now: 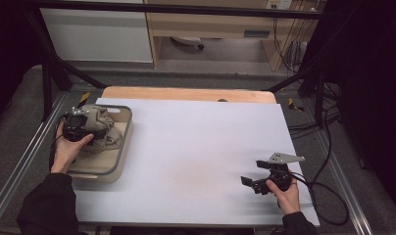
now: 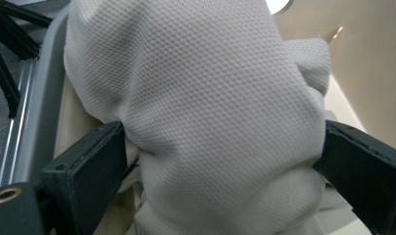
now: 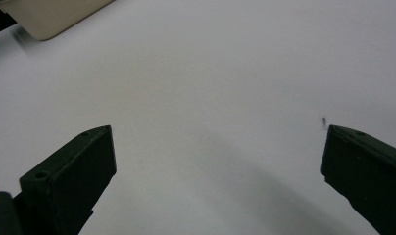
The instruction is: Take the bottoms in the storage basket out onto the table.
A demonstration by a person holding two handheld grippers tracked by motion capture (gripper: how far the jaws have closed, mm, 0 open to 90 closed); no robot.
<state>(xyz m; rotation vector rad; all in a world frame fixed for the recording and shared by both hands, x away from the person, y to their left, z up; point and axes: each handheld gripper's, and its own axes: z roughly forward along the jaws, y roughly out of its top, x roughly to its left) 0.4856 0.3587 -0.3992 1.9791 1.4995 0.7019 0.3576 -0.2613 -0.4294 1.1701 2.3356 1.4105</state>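
Note:
A crumpled beige-grey cloth (image 1: 107,128) lies in a shallow grey-rimmed tray (image 1: 123,142) at the table's left edge. My left gripper (image 1: 99,132) reaches into the tray from the left. In the left gripper view the cloth (image 2: 210,98) bulges between the two jaws, which stand wide apart on either side of it; the left gripper (image 2: 223,147) is open around the fabric. My right gripper (image 1: 254,172) is held low over the white table sheet (image 1: 196,142) near the front right, pointing left. It (image 3: 218,161) is open with nothing between its jaws.
The tray's grey wall (image 2: 41,107) runs along the left of the cloth, and its beige corner (image 3: 54,17) shows far off in the right gripper view. Black frame bars (image 1: 54,73) and cables (image 1: 323,147) flank the table. A wooden strip (image 1: 186,93) edges the far side.

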